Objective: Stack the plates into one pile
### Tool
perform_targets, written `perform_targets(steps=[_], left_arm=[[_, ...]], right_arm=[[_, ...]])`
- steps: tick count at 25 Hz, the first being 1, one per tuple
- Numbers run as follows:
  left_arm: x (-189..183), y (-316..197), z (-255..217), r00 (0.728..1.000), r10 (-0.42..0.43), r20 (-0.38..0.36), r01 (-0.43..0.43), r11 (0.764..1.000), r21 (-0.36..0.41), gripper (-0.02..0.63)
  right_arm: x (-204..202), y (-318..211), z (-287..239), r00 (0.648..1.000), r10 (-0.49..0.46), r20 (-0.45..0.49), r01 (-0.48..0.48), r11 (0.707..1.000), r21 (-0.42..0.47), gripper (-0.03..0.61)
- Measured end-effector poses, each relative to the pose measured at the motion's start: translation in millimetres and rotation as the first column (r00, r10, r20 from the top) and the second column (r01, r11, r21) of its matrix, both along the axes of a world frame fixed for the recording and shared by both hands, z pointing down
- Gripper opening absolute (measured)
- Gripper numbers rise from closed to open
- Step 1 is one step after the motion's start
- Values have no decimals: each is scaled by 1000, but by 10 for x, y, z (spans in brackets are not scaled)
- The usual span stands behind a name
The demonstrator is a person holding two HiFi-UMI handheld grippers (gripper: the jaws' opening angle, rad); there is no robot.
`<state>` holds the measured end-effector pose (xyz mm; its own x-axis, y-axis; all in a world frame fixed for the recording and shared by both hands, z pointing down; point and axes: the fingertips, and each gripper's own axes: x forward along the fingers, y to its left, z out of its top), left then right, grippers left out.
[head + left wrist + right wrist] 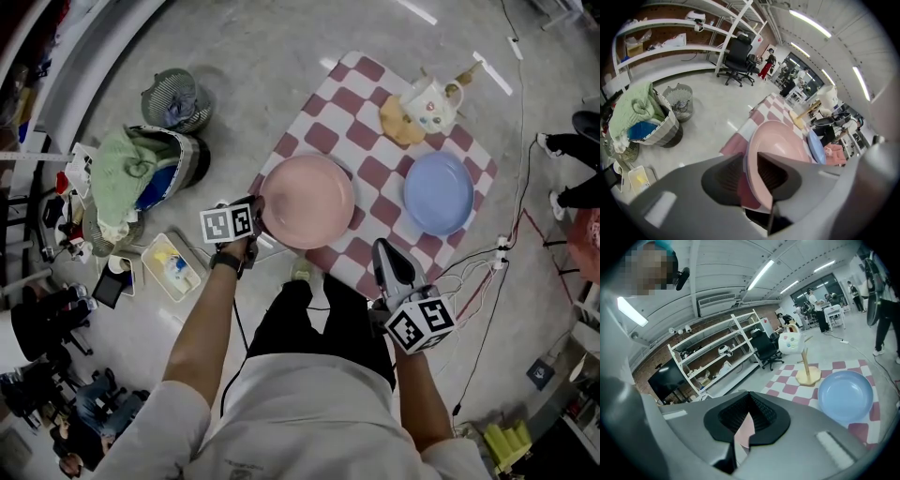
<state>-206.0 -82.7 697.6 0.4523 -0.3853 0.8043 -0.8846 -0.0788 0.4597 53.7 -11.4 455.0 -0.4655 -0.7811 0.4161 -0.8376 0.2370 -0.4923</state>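
A pink plate lies over the near left part of the checked cloth. My left gripper is shut on its left rim, and in the left gripper view the rim of the pink plate runs between the two pads. A blue plate sits alone on the cloth's right side, also seen as the blue plate in the right gripper view. My right gripper hovers at the cloth's near edge between the two plates, shut, with nothing held.
A wooden mug stand with a white mug stands at the cloth's far end. On the floor to the left are a laundry basket, a wire bin and a small tray. Cables trail at the right, near a bystander's feet.
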Motion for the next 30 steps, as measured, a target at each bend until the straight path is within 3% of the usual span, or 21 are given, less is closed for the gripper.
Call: perform_targets(steps=[5,10,21,30], left_arm=[[-45,-45,-235,997,2,75,-7,998,69,58],[329,-89,-538,998,46,46,-52,989,140,58],[1793,13,-757,970,234,-73,-217,959,182,32],[2864,246,-487,934,339,-116,-327,939,110,7]], right_arm=[[-9,29,-70,1000,10,5,-10,1000,19,9],[71,80,-191,999,43,3,-43,998,42,9],[583,241,-302,989,146,1,-146,988,53,9],[1186,287,-196,974,225,27,-226,974,31,11]])
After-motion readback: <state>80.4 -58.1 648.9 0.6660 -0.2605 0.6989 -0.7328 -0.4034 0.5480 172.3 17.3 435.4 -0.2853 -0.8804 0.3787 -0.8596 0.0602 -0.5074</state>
